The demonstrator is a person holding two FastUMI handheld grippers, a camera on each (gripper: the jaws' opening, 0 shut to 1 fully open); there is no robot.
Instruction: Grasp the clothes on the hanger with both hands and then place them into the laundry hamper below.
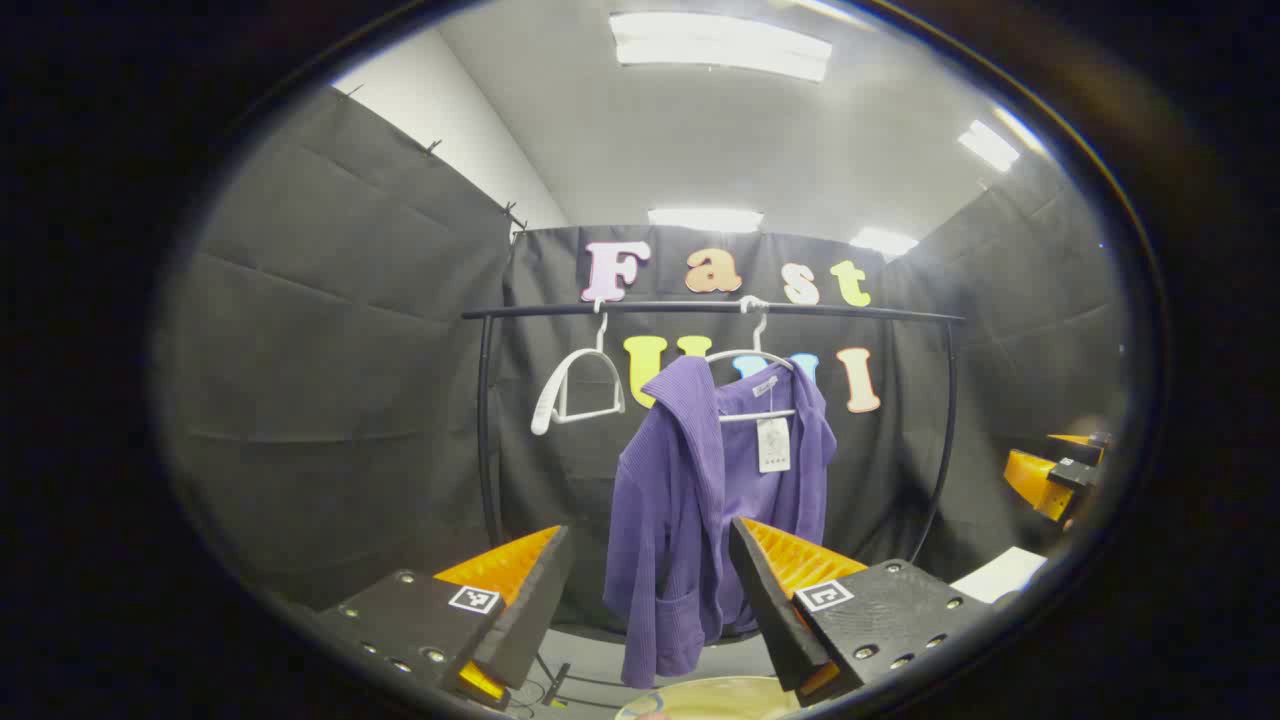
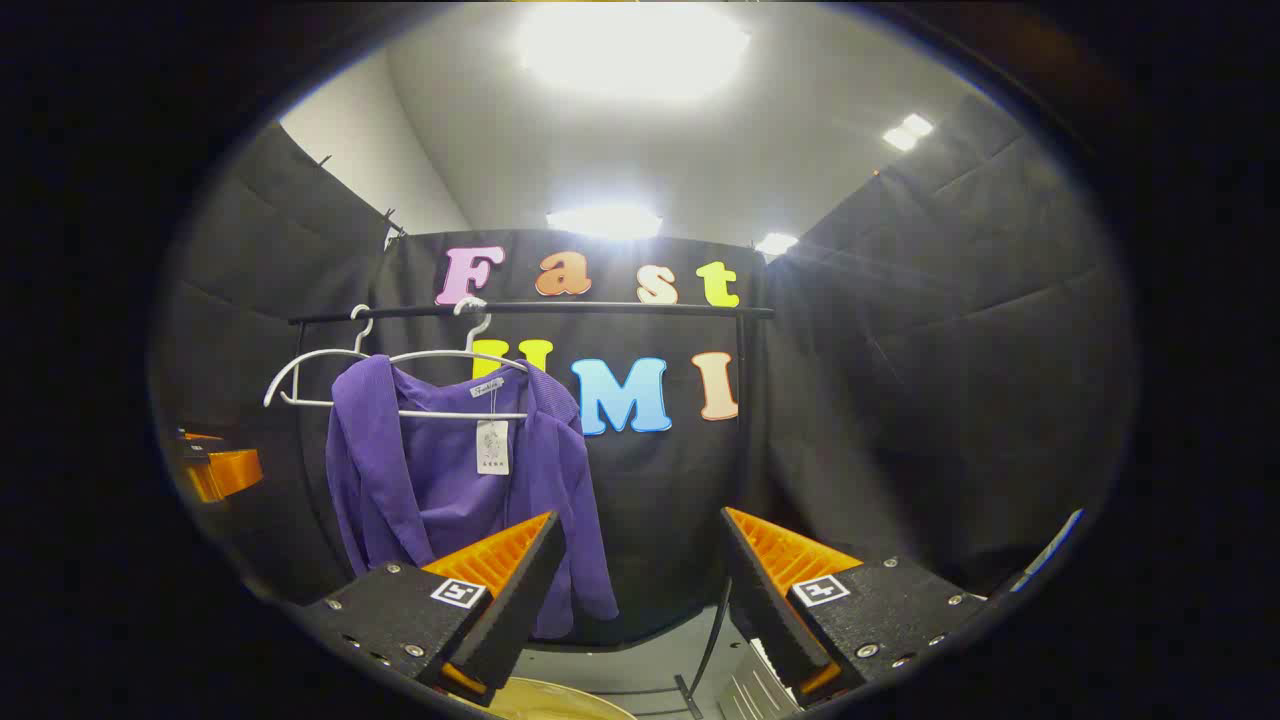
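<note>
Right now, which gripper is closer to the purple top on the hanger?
Probably left, narrowly. The left gripper points straight at the purple top, which hangs between its open fingers. The right gripper faces past it; the top hangs off to its left. Neither touches it.

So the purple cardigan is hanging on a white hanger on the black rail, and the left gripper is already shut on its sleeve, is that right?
Not quite. The purple cardigan does hang on a white hanger on the black rail, but the left gripper is open and short of the fabric, holding nothing. The left gripper view shows its fingers spread apart.
</note>
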